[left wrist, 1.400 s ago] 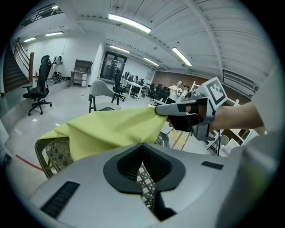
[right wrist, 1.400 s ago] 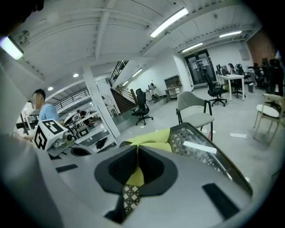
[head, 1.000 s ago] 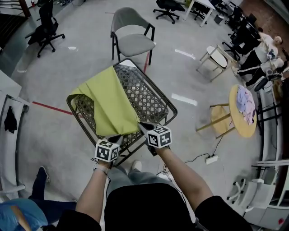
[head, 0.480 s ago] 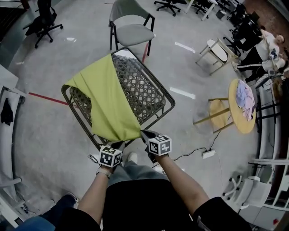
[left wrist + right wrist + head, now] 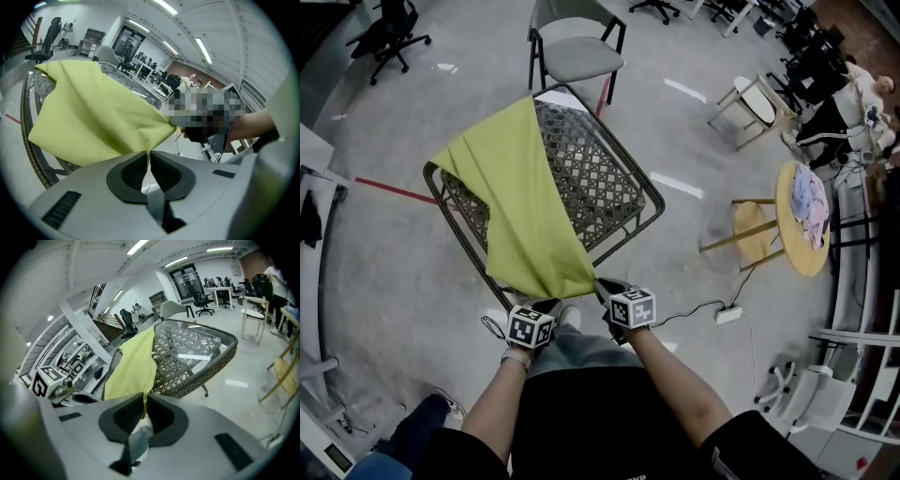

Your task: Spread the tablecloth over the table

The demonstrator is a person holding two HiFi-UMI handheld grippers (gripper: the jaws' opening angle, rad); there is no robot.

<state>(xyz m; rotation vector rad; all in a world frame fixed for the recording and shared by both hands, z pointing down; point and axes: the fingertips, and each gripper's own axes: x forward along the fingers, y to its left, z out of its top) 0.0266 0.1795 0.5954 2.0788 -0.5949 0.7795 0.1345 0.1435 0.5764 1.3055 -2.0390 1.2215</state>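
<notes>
Cloth [image 5: 520, 202] lay as a folded green band slantwise across the wicker worktop [image 5: 605, 183]. Its long axis ran from the near corner, by the person's legs, away to the far-left corner, where its far end hung over the rim. It covered only the left part of the worktop. The bare weave and glass lay to the right of the band in the head view.

Both tools met the cloth at its near end, which was gathered to a point just off the near corner. The left hand-held gripper [image 5: 547, 303] had its jaws closed on a thin edge of cloth that rose from between the pads in its own view. The right hand-held gripper [image 5: 600, 285] likewise pinched a narrow fold, with the band stretching away from its jaws toward the worktop. The two sat almost side by side, the left one slightly nearer the person.

The coming move probably turned on that bare side. The right hand-held gripper was the nearer to it, so its corner would have to travel rightward, across the band's long axis, while the left one anchored the other corner. Whether each held a separate corner of the folded layers could not be told.
</notes>
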